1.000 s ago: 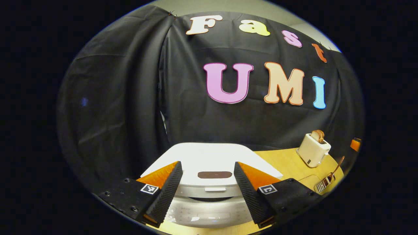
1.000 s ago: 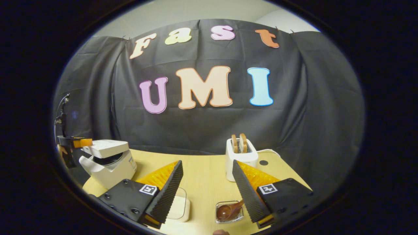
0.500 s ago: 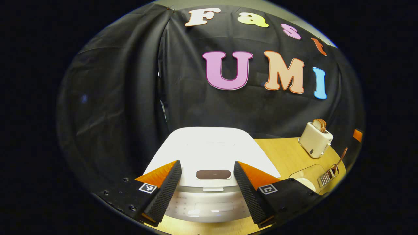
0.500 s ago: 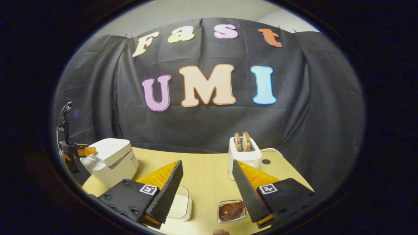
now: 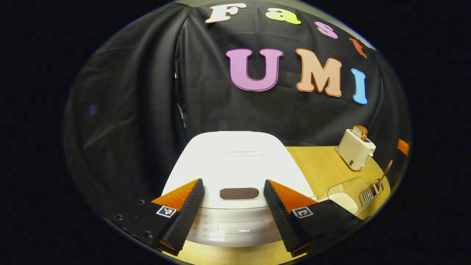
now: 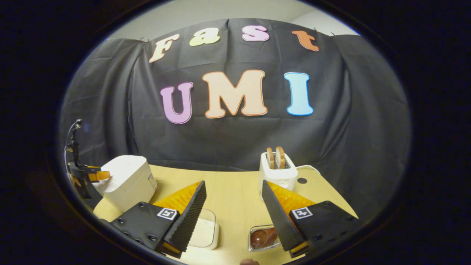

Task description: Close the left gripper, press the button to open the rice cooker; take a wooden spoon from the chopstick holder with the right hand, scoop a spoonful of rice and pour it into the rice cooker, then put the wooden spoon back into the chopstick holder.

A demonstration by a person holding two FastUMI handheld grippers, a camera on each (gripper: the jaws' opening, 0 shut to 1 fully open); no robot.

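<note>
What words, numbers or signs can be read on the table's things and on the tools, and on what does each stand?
No text can be read.
Square markers on the left tool and right tool: coded patterns, not words.
Side label on the rice cooker: too small to read.
Its front panel: marks too faint to read.

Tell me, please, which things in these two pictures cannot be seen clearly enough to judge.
- Wooden spoon, right gripper view: its handle is hidden behind the right gripper's finger.
- Rice box, same view: partly covered by the other finger.
- Rice cooker inside, left gripper view: hidden under its closed lid.
- Chopstick holder, there: too small.
</note>
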